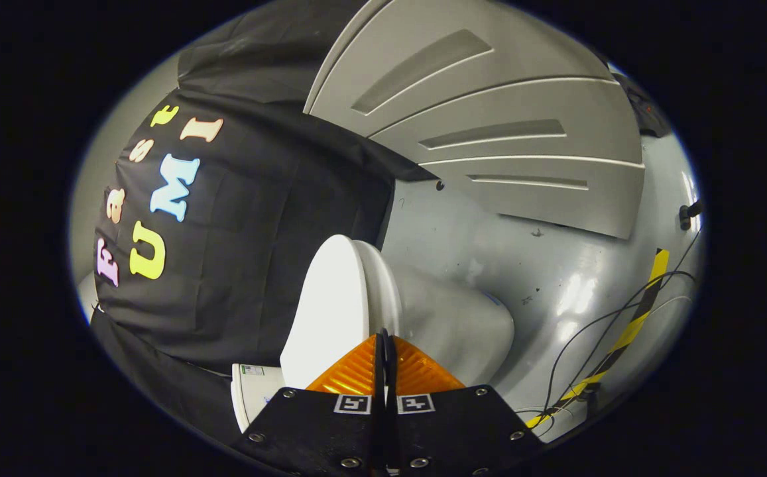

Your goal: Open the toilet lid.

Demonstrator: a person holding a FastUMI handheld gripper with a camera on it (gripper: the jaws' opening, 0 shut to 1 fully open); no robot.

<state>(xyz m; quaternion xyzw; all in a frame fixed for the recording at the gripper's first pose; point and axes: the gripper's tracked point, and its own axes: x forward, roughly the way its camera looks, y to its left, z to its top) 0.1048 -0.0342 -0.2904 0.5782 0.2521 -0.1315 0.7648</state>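
Note:
The view is rolled on its side, with the floor off to the right. A white toilet stands just ahead of my fingers. Its lid (330, 305) lies down on the seat, flat face turned toward the black cloth. The pale bowl (456, 331) bulges out on the floor side. My gripper (385, 341) is shut, its two fingers pressed together with nothing between them. The tips sit right in front of the lid's rim (383, 291), where lid and bowl meet; I cannot tell if they touch it. A corner of the tank (254, 391) shows beside the fingers.
The black cloth wall (257, 252) hangs behind the toilet. A grey ribbed panel (522, 126) stands beyond the bowl. On the shiny grey floor (555, 278) run a yellow-and-black tape strip (635, 324) and thin black cables (575, 351).

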